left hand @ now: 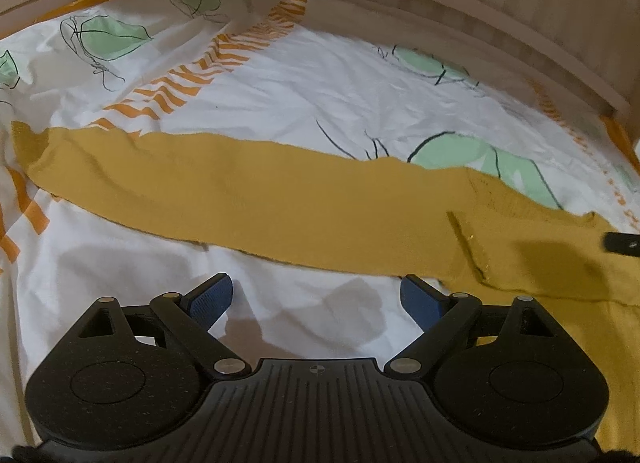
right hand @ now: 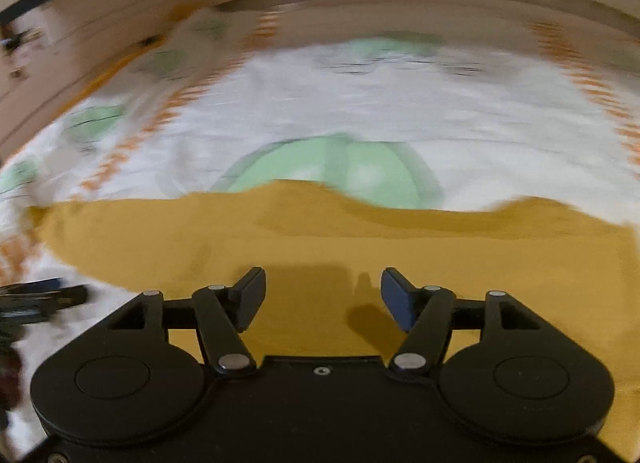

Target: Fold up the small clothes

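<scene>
While the mustard garment (left hand: 280, 207) lies spread flat across the bed sheet (left hand: 320, 103), I hold both tongs wide apart and empty above it, so that nothing drags the cloth before I choose an edge. My left tongs (left hand: 316, 299) hang over bare white sheet, just short of the garment's near hem, a fair spot from which to catch that hem. My right tongs (right hand: 323, 297) hover directly over the yellow cloth, their shadow falling on it; this view is blurred, so fine detail is lost. A long narrow part of the garment, seemingly a sleeve or leg, reaches away to my left. By my reckoning the folding has barely begun. The wooden bed frame (left hand: 500, 23) curves behind.
</scene>
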A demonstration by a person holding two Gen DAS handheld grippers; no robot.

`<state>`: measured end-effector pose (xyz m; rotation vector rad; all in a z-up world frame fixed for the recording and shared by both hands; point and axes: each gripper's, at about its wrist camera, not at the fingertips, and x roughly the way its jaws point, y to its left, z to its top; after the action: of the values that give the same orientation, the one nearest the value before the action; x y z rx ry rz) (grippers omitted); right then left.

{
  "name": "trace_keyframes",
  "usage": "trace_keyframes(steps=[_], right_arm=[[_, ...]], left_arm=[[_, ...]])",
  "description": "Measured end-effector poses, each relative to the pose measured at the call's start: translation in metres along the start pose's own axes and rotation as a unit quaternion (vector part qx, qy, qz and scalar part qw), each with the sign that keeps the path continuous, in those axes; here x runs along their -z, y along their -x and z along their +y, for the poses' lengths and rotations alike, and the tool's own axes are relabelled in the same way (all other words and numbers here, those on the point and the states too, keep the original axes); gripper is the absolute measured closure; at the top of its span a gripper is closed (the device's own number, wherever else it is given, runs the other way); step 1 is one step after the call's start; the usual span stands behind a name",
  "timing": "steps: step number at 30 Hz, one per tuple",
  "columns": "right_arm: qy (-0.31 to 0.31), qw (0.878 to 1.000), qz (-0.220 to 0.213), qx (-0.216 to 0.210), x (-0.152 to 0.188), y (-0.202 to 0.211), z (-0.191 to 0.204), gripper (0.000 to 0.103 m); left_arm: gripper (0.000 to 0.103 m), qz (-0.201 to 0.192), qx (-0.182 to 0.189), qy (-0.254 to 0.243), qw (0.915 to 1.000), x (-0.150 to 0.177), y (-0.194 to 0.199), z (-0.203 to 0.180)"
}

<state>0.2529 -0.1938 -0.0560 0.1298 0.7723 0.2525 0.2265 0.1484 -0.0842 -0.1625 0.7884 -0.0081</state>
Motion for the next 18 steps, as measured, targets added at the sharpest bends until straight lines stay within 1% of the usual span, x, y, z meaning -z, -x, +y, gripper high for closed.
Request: trace_keyframes(steps=[2,3,4,5,7,9,13,15,16,17,18], right_arm=[[-0.021,0.999,-0.006,0.038,0.003,0.005,-0.033,0.033],[-0.030,0.998,-0.006,0.053,0.004,0.006,-0.048,0.029],[-0.038,0.997,-0.005,0.069,0.005,0.006,-0.063,0.028],[-0.044,0.996,-0.005,0.081,0.006,0.006,-0.077,0.028],[-0.058,0.993,-0.009,0.099,0.007,0.004,-0.099,0.027],[-0.081,0.991,-0.011,0.104,0.008,-0.001,-0.120,0.027],[-0.131,0.983,-0.011,0.127,0.016,-0.009,-0.158,0.027],[-0.139,0.980,-0.016,0.144,0.022,-0.010,-0.170,0.029],[-0.136,0.978,-0.023,0.153,0.024,-0.009,-0.173,0.029],[-0.135,0.975,-0.022,0.174,0.026,-0.009,-0.178,0.029],[-0.142,0.974,-0.023,0.175,0.028,-0.009,-0.182,0.029]], left_arm=[[0.011,0.006,-0.004,-0.004,1.0000,0.002,-0.004,-0.002],[0.011,0.008,-0.008,-0.007,0.9999,0.003,-0.006,-0.003],[0.011,0.011,-0.013,-0.011,0.9998,0.004,-0.008,-0.005],[0.011,0.013,-0.019,-0.015,0.9996,0.006,-0.011,-0.006],[0.011,0.016,-0.031,-0.025,0.9991,0.009,-0.015,-0.010],[0.011,0.013,-0.038,-0.030,0.9987,0.011,-0.017,-0.012],[0.010,0.004,-0.040,-0.025,0.9989,0.015,-0.018,-0.012],[0.009,0.001,-0.037,-0.023,0.9990,0.016,-0.018,-0.010],[0.008,0.000,-0.037,-0.023,0.9991,0.016,-0.019,-0.010],[0.007,-0.001,-0.036,-0.023,0.9991,0.017,-0.019,-0.010],[0.006,-0.003,-0.037,-0.024,0.9990,0.018,-0.019,-0.011]])
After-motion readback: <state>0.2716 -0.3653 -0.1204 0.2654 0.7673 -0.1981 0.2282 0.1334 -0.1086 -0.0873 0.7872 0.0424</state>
